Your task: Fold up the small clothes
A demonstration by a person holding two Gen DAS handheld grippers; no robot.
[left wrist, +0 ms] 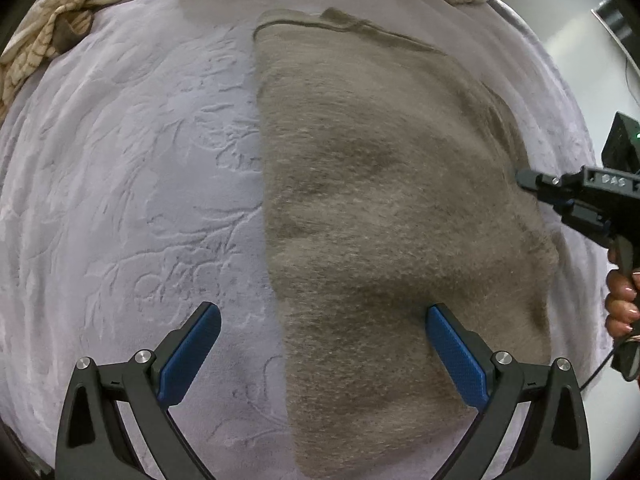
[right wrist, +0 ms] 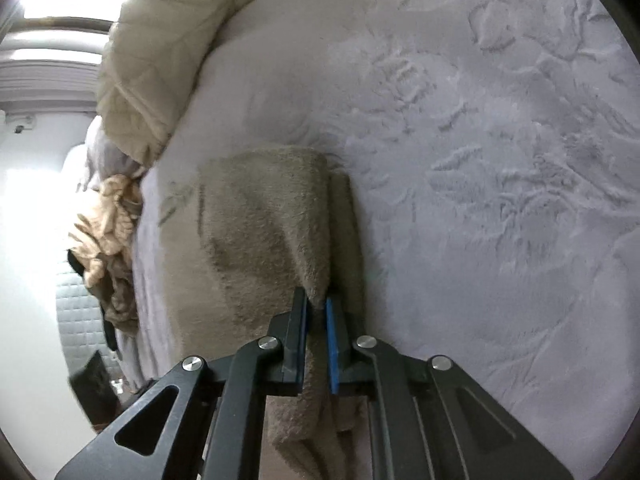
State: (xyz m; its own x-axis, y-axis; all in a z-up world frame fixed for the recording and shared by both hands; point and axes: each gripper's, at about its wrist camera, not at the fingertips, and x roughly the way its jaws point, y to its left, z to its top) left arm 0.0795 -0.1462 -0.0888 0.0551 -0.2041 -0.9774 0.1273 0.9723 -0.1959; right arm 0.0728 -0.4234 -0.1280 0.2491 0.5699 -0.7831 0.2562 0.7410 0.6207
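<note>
Fleece [left wrist: 384, 216], grey-brown and fuzzy, lies spread on the pale embossed blanket [left wrist: 132, 200]. Left gripper [left wrist: 322, 354] hovers over its near left edge, blue pads spread wide, holding nothing. Right gripper [right wrist: 316, 304] pinches a raised fold at the fleece's right edge. A quilted beige jacket [right wrist: 160, 56] lies at the blanket's far side.

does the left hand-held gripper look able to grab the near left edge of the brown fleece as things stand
Probably yes. The left hand-held gripper is open and straddles the left edge of the brown fleece garment, with nothing between them. The right hand-held gripper pinches the opposite edge, well clear.
</note>
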